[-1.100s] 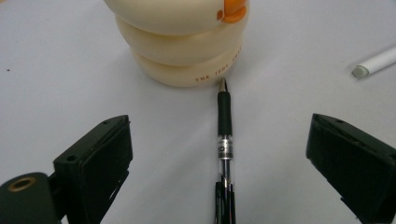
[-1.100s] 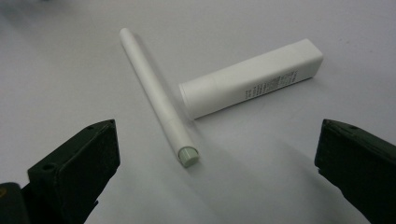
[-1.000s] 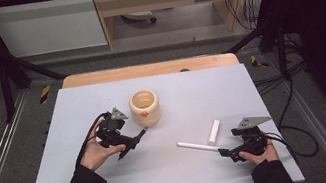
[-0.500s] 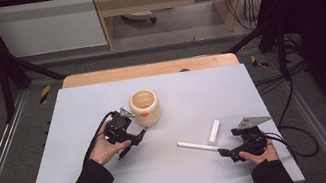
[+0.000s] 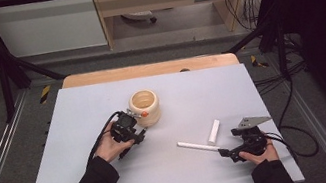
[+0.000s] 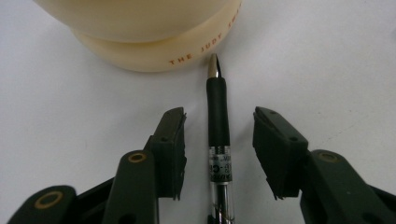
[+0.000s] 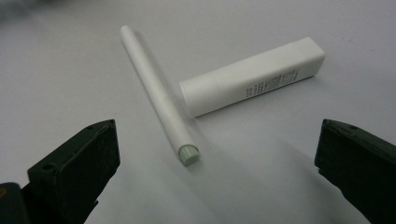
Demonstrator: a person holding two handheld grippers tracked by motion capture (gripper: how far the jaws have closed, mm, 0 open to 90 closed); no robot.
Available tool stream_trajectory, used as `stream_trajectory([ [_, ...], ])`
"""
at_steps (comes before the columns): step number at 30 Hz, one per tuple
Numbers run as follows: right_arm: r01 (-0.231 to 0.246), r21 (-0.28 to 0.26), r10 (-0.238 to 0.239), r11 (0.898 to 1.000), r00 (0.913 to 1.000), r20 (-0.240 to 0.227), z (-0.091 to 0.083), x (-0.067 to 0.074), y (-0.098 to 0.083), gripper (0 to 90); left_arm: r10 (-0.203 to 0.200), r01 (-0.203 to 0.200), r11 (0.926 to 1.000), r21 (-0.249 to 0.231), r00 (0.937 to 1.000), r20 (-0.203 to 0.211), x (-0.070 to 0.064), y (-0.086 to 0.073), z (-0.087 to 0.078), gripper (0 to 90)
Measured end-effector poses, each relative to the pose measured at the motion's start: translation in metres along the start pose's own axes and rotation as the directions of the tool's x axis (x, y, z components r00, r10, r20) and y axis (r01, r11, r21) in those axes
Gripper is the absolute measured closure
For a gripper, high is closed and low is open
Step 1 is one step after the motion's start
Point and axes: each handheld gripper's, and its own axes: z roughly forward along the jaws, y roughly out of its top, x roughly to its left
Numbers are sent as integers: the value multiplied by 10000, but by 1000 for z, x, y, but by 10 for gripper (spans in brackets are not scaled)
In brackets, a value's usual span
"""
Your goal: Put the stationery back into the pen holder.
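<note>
Your left claw (image 6: 218, 140) stands part open with the black pen (image 6: 218, 116) lying on the surface between its jaws, touching neither. The pen's tip points at the base of the cream pot (image 6: 140, 32) and stops just short of it. From above, that claw (image 5: 130, 130) sits just beside the pot (image 5: 144, 107), a little toward the surface's left edge from the middle.

To do this grasp well, keep the pen centred between the jaws as it is now and lower until the pads flank the barrel, not the air above it. Close on the black grip section — it looks less slippery than the clear barrel nearer you. Squeeze evenly so the pen does not roll sideways or nudge into the pot. Once it is held, lift straight up before you swing the tip toward the pot's mouth.

Your right claw (image 7: 215, 154) is wide open and holds nothing. It faces 2 white things near the surface's right edge: a slim white stick (image 7: 159, 105) with a greenish end, and a white tube (image 7: 254, 74) with small print, lying just beside each other. In the high view the right claw (image 5: 223, 152) sits at the near end of the stick (image 5: 197, 146). Leave it parked there — 1 grasp at a time is safer.
</note>
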Motion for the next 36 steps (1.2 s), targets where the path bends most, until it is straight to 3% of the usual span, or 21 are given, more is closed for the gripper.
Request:
stream_trajectory([
  [4, -7, -2, 7, 10000, 10000, 4, 0, 1, -1, 7, 119, -119, 9997, 209, 9999, 30, 0, 0, 4, 648],
  [15, -10, 18, 10, 10000, 10000, -16, 0, 1, 0, 7, 64, -65, 9993, 374, 10000, 51, 1, 3, 4, 774],
  [29, -10, 25, 10, 10000, 10000, -13, 0, 1, 0, 7, 118, -114, 9992, 389, 9999, -90, -1, 4, 4, 795],
  [36, -21, 12, 21, 10000, 10000, -34, 0, 1, 0, 7, 22, -23, 9989, 474, 10000, 32, -1, 3, 3, 797],
])
